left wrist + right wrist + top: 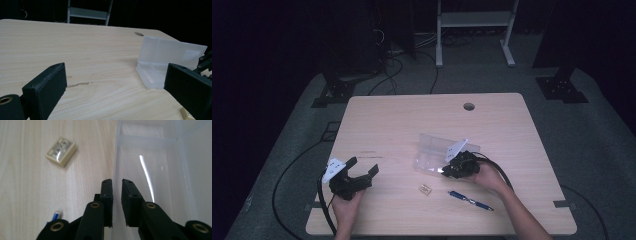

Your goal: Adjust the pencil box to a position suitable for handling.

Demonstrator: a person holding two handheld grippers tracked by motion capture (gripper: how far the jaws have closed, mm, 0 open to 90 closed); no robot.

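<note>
High view, box: a clear plastic box [434,150] lies open right of the desk's middle; its long axis runs roughly along the desk's width, slightly tilted, and the raised lid stands on the far side.
High view, right gripper: the right gripper [446,170] sits at the box's near right corner, pointing left toward it.
High view, left gripper: the left gripper [362,167] rests near the desk's [402,120] near left corner, jaws wide, holding nothing.
High view, small items: an eraser [425,189] and a blue pen [470,200] lie toward the near edge; the pen's long axis slants along that edge.
Left gripper view: jaws spread far apart over bare desk; the box stands open to the right, lid upright.
Right gripper view: jaws stand narrowly apart astride the box's thin wall [116,170], pads not pressing it; the eraser lies left of them.
</note>
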